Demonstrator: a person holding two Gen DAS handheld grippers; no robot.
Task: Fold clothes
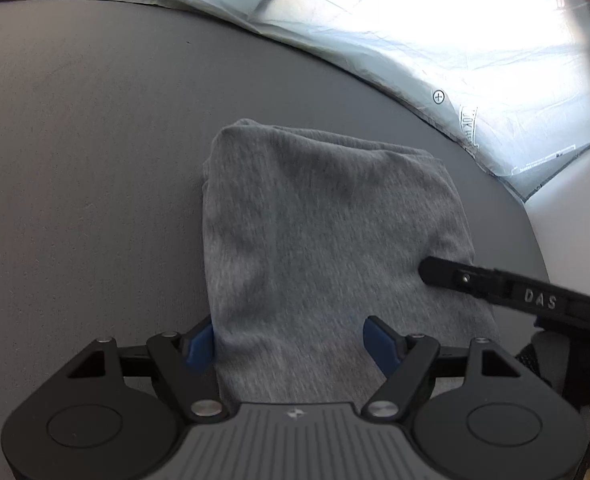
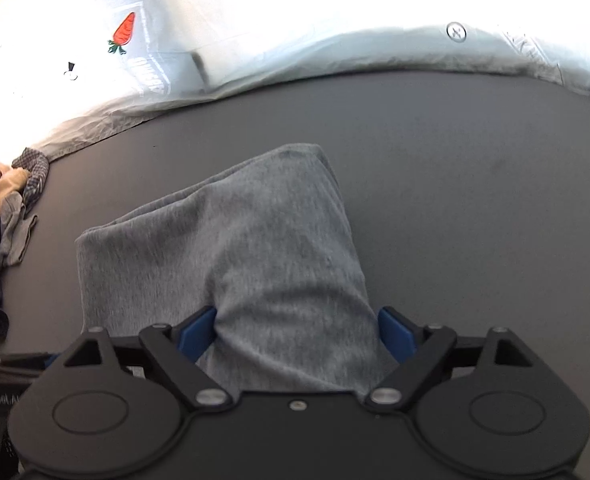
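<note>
Your left gripper [image 1: 289, 344] is filling the bottom of its own view, and its black housing is cutting off the near end of the folded grey garment [image 1: 319, 220]. You are holding its jaws wide apart, with blue pads [image 1: 201, 348] standing either side of the cloth. Whether the pads are touching the fabric is hard to tell; nothing looks pinched. The garment is lying on the dark grey table [image 1: 87, 160], running from between the jaws out ahead of them.

Your right gripper [image 2: 297, 334] is standing spread just as wide, the same garment [image 2: 231, 248] passing between its blue pads and hiding behind its body. From the left wrist, only one black finger [image 1: 495, 284] of it is showing, reaching in over the cloth right of the jaws; the rest is running off the frame.

Beyond the jaws, a pale printed sheet [image 2: 295, 20] is washing out in glare. Left of the right jaws, a heap of other clothes [image 2: 3, 216] is being cropped by the edge.
</note>
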